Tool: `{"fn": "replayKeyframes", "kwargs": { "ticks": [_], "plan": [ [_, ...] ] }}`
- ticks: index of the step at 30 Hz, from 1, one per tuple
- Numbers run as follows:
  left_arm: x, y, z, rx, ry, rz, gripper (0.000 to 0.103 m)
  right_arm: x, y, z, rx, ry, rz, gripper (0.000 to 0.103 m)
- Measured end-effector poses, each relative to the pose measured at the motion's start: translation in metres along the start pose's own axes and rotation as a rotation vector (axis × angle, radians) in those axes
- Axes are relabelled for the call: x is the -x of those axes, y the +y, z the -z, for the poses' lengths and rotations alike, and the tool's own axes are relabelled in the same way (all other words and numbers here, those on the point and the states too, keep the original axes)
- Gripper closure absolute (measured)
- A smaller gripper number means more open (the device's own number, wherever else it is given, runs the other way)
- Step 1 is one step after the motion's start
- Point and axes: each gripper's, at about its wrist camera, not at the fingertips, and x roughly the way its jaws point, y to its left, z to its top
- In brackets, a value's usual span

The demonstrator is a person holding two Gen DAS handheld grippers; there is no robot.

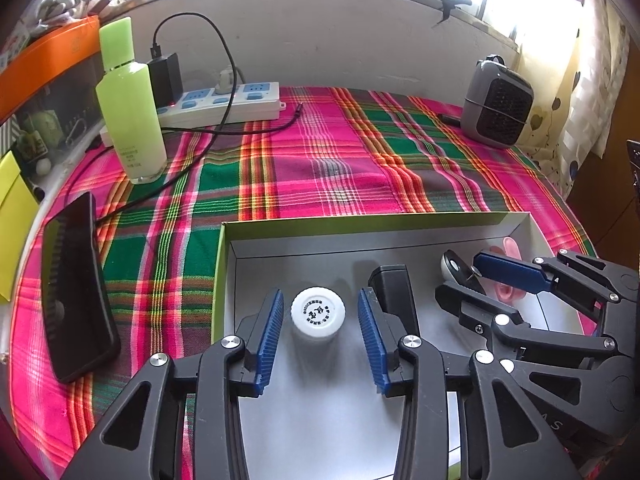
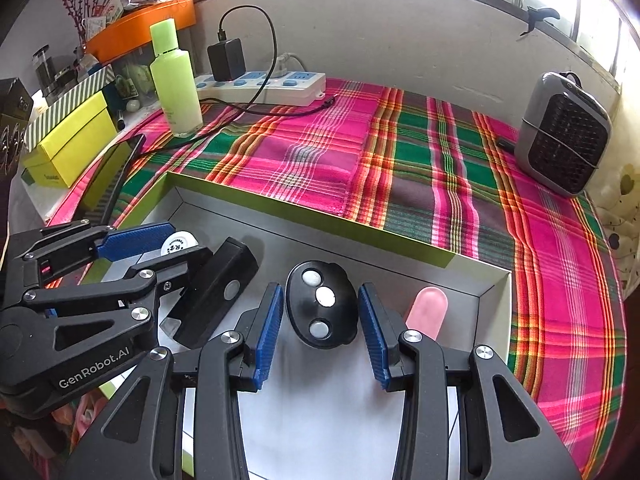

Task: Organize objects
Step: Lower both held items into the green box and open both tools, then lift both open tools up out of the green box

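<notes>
Left tongs: apart, straddling white-capped bottle in box. Right tongs: apart, flanking black remote.

This is a lived-in room of a home. The counter wears a pink, green and orange plaid cloth and stands against a plain wall under a bright window at the far side. A white power strip with a black charger plugged in lies at the far left, beside a green lotion bottle. A small grey fan heater sits far right, near a patterned curtain. Gift boxes and jars crowd a shelf on the left.
</notes>
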Motion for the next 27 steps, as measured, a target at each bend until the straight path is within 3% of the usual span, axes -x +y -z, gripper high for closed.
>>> {"fn": "replayKeyframes", "kwargs": {
  "ticks": [12,27],
  "plan": [
    [0.015,-0.001,0.007,0.005,-0.018,0.000,0.058,0.011,-0.001,0.005,-0.023,-0.020,-0.006,0.060],
    [0.052,-0.006,0.028,0.012,-0.067,0.001,0.057,0.043,0.001,0.027,-0.088,-0.067,-0.039,0.060]
  ]
}}
